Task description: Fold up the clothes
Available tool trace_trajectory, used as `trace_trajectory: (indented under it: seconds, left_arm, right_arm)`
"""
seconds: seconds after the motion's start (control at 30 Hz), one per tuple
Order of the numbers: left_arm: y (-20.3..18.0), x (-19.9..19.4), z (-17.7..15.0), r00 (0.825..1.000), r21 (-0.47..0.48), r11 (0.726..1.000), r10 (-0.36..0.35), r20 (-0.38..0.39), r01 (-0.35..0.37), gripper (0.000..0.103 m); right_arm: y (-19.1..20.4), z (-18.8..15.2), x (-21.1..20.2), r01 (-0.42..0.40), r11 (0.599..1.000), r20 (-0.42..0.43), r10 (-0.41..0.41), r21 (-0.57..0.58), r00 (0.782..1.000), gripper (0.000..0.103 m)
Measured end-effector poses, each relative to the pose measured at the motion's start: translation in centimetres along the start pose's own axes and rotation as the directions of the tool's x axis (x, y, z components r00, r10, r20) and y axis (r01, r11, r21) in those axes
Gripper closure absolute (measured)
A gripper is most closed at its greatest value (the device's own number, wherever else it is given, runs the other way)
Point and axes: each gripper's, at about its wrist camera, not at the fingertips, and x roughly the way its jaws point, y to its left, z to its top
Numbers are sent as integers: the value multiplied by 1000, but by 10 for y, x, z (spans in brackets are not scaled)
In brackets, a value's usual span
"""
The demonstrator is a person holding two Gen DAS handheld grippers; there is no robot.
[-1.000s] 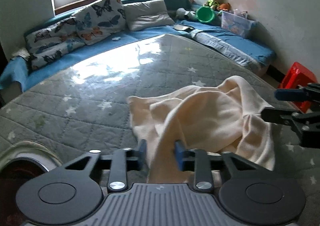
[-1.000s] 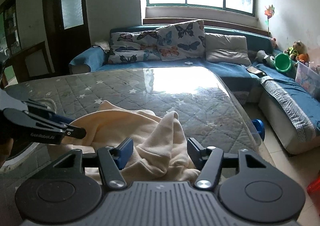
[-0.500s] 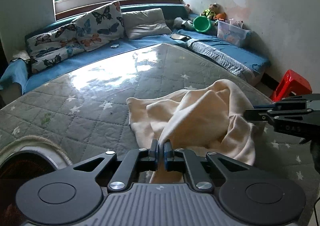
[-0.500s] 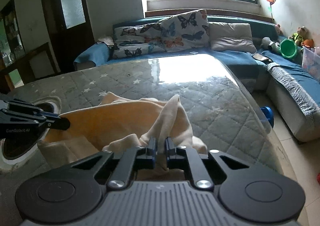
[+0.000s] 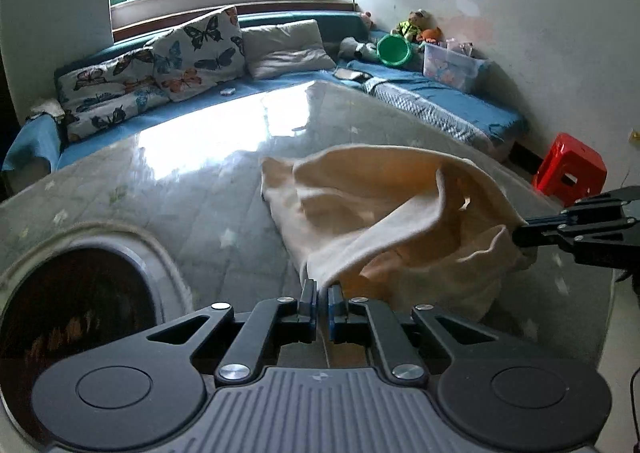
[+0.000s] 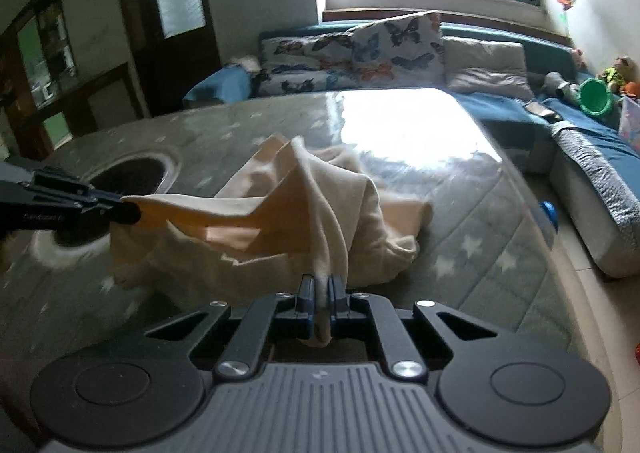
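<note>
Cloth pinched at both ends, raised over table.
Left gripper (image 5: 319, 295) clamped on one edge of cream garment (image 5: 380, 209); fabric spans taut across quilted table (image 5: 192, 213) to right gripper (image 6: 319, 289), clamped on other edge; rest bunched on table.

Only legible-ish txt: faint pale lettering on side of left gripper (image 6: 130, 213) arm, right-wrist view, too blurred to read w/ certainty; small emblem on each gripper body, no letters made out; no other labels, nos. or signs readable.
</note>
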Motion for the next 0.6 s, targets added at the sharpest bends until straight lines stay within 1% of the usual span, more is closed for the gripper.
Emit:
trace_trajectory:
  seconds: [0.13,0.23,0.27,0.37,0.4,0.43,0.47,0.5,0.6]
  left_arm:
    - [2,-4,-16,1000,4,1000,-6,-26,6,97]
    - [2,-3,-20,999,10,1000,-18,-42,19,97]
    - [1,-3,-20,999,14,1000,-17,-42,17,94]
    - [-2,-5,-18,999,28,999,-20,-37,21,94]
    - [-3,-6,-18,999,32,999,-22,-33,23,93]
    - [-3,-7,-17,999,37,999,-25,-30,26,92]
    - [-4,-8,-17,999,42,999,-26,-26,27,88]
    - [-5,-9,-17,999,49,998,-24,-22,25,87]
    - [-9,-11,-17,1000,71,997,-22,-9,23,85]
  right_arm:
    - [9,-9,-6,-30,999,-47,29,-25,998,97]
    - [15,-6,-10,-30,999,-53,28,-45,998,93]
    - [17,-3,-12,-26,998,-49,23,-56,999,93]
    - [24,5,-18,-27,996,-32,24,-89,999,91]
    - [25,7,-21,-26,995,-25,24,-98,999,89]
    - [26,9,-24,-24,994,-15,22,-109,1000,83]
    - [27,13,-25,-19,993,-5,18,-119,1000,80]
    - [28,16,-26,-13,992,6,14,-128,1000,78]
    - [31,28,-22,6,989,44,0,-148,999,77]
